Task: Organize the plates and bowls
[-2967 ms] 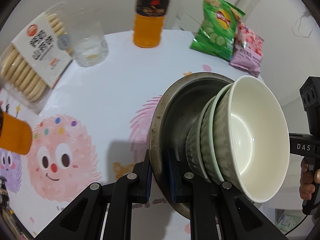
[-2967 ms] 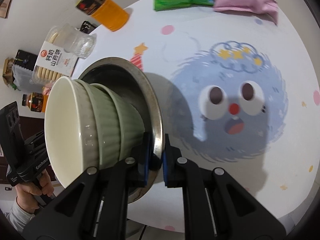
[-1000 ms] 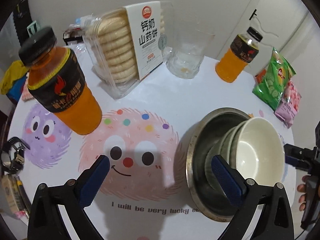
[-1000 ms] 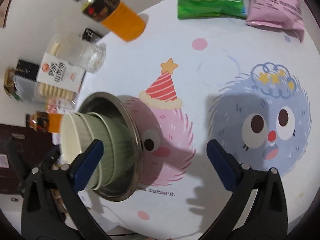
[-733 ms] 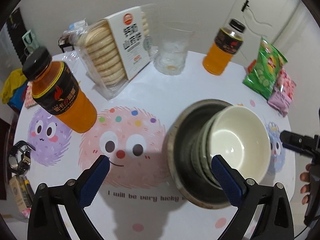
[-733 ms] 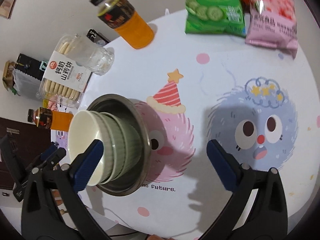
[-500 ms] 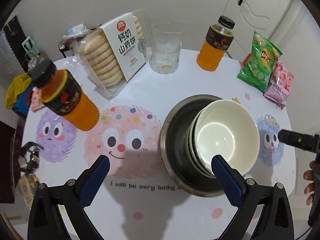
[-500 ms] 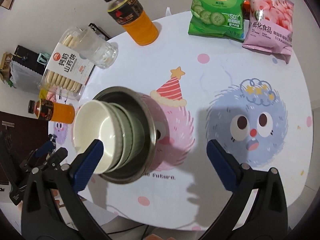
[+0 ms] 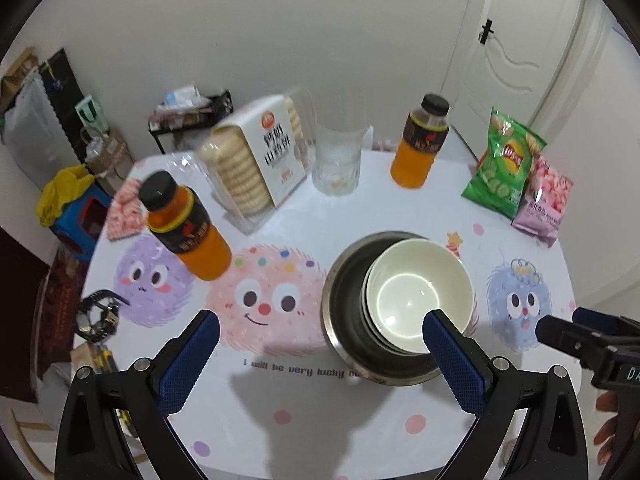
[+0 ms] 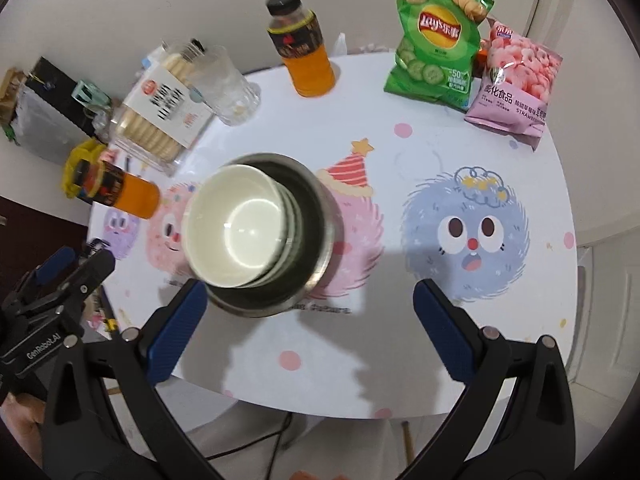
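Observation:
A steel bowl (image 9: 346, 300) (image 10: 318, 216) sits on the round cartoon-print table (image 9: 320, 208). Nested inside it are pale green ribbed bowls (image 10: 294, 216) with a white bowl (image 9: 416, 296) (image 10: 236, 224) on top. My left gripper (image 9: 320, 320) is open, held above and in front of the stack, with nothing between its fingers. My right gripper (image 10: 310, 287) is open too, above the stack's near side and touching nothing. Each wrist view catches the other gripper at its edge: the right gripper (image 9: 580, 336) and the left gripper (image 10: 68, 276).
Two orange drink bottles (image 9: 188, 228) (image 9: 418, 148), a biscuit pack (image 9: 256, 152) and a glass (image 9: 338, 160) stand behind and left of the stack. A green chips bag (image 9: 504, 164) and pink snack bag (image 9: 542, 200) lie far right. A watch (image 9: 100, 316) lies at the left edge.
Both grippers have let go of the steel bowl's rim, opened wide and pulled up and back. The tilted stack now rests flat on the table.

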`<state>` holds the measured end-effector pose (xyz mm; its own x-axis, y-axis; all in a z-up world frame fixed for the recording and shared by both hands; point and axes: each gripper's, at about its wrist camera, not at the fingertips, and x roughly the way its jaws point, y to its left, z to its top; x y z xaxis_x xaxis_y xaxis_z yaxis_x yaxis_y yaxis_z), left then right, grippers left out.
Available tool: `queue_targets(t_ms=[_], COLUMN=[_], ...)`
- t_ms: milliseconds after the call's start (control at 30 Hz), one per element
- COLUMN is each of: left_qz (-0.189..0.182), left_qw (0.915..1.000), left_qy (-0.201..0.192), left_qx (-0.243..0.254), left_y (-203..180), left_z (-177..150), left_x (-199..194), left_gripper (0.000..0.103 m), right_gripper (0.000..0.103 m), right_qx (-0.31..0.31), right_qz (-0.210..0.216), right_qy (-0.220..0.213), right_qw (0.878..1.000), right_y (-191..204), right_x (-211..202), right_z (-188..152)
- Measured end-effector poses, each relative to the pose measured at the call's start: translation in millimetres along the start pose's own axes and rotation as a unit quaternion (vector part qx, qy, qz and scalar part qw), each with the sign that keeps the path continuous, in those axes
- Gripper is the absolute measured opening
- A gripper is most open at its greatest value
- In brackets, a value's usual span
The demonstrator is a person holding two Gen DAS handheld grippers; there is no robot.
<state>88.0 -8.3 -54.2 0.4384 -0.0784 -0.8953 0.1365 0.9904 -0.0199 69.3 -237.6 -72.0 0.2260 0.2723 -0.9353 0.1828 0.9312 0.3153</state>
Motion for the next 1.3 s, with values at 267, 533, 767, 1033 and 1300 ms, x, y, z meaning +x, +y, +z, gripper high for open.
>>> queue_targets(t_ms=[267,533,767,1033,1300], left_qz=[0.002,0.034,0.055,0.062,0.063], left_qw=[0.9994,0.9989,0.9981,0.9977,0.9976], left_qy=[0.01,-0.002,-0.001,0.0,0.0], left_qx=[-0.032,-0.033,-0.027,-0.029,-0.029], left_y=[10.8,12.7,10.6,9.8,9.0], left_z=[-3.1,0.9,0.3,-0.1,0.5], left_x=[-24.4,-39.5,-41.4,-40.0,-40.0], left_gripper=[0.103,0.103,0.103,0.103,0.103], right_gripper=[0.102,0.102,0.102,0.102,0.102], right_qx=[-0.011,-0.019,-0.023,-0.025,-0.03], right_qz=[-0.026,-0.019,-0.024,-0.023,-0.021], right_qy=[-0.014,-0.016,-0.006,0.003,0.004], right_qw=[0.999,1.0,0.999,0.999,0.999], right_y=[9.9,16.6,16.4,16.7,17.2], right_x=[-26.3,-37.6,-34.5,-30.6,-30.8], right_z=[-9.0,-14.4,-15.0,-16.7,-16.4])
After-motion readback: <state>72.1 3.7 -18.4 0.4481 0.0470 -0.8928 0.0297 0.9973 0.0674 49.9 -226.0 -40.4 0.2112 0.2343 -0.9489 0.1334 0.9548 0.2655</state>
